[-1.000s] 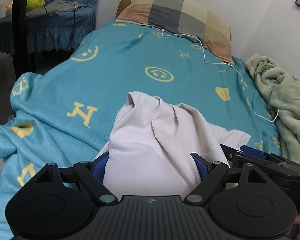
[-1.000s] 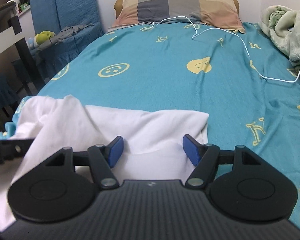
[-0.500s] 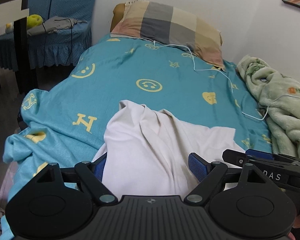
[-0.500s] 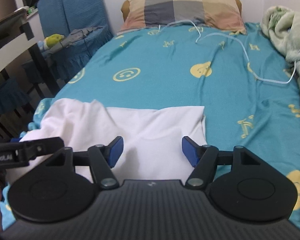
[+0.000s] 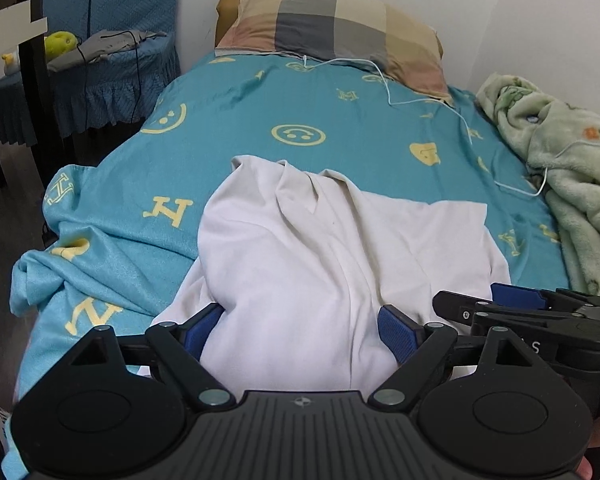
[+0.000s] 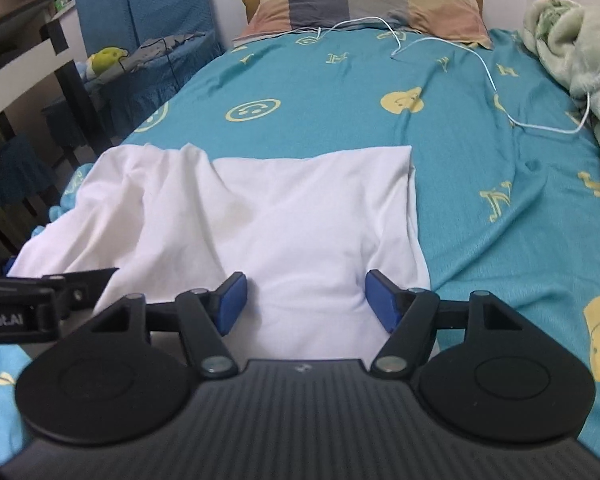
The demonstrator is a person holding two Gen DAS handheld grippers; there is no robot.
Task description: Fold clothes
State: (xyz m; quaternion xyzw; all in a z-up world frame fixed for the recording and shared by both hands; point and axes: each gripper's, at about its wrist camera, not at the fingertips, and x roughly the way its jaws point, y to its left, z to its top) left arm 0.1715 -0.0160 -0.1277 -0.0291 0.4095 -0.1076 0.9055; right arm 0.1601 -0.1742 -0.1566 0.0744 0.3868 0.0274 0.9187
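Note:
A white garment (image 5: 300, 240) lies crumpled at the near end of a bed with a teal sheet (image 5: 340, 112). Its left part is bunched into folds, while its right part (image 6: 312, 200) lies flat with a straight far edge. My left gripper (image 5: 300, 320) is open wide low over the bunched part, with cloth mounded between its blue pads. My right gripper (image 6: 307, 298) is also open, and flat cloth lies between its pads. Each gripper shows at the edge of the other's view, the right one (image 5: 516, 300) close beside the left one (image 6: 60, 284).
A checked pillow (image 5: 332, 12) lies at the head of the bed against the wall. A white cable (image 5: 468, 128) trails across the sheet to a green fleece blanket (image 5: 572, 160) heaped on the right. Blue-covered chairs (image 5: 112, 72) and a dark frame stand left of the bed.
Both cameras have drawn back toward the near end of the bed and risen slightly, so more of the bed shows. The jaws keep the same width and the garment stays between them.

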